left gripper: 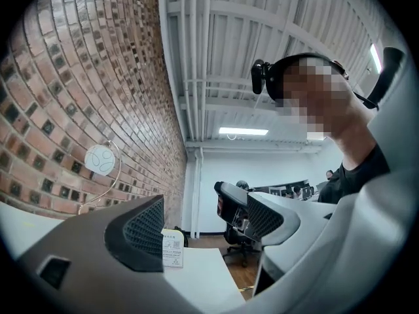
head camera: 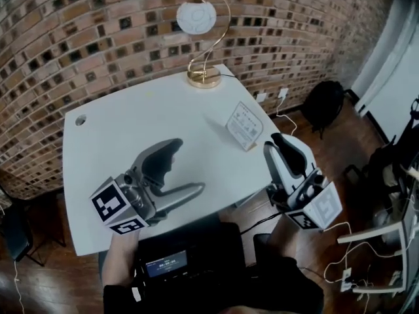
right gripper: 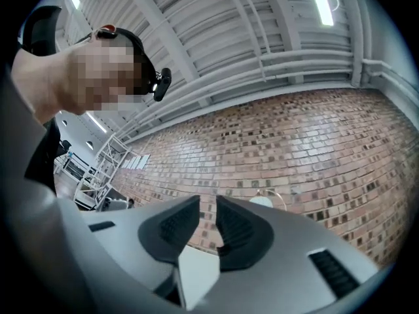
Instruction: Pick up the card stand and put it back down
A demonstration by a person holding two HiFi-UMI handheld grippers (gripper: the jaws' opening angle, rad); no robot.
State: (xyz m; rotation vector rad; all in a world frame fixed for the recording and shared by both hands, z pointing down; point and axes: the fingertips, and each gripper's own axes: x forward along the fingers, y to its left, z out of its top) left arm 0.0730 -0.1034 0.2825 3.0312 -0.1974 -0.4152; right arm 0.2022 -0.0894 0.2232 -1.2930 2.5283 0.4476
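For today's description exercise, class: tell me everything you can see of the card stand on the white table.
The card stand is a small holder showing a white printed card with a square code. The print is too small to read and the material is hard to tell. It stands leaning back slightly, near the right edge of the white table. Only the table touches it.

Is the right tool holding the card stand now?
No, the card stand stands on the white table, apart from the right tool, whose jaws are empty.
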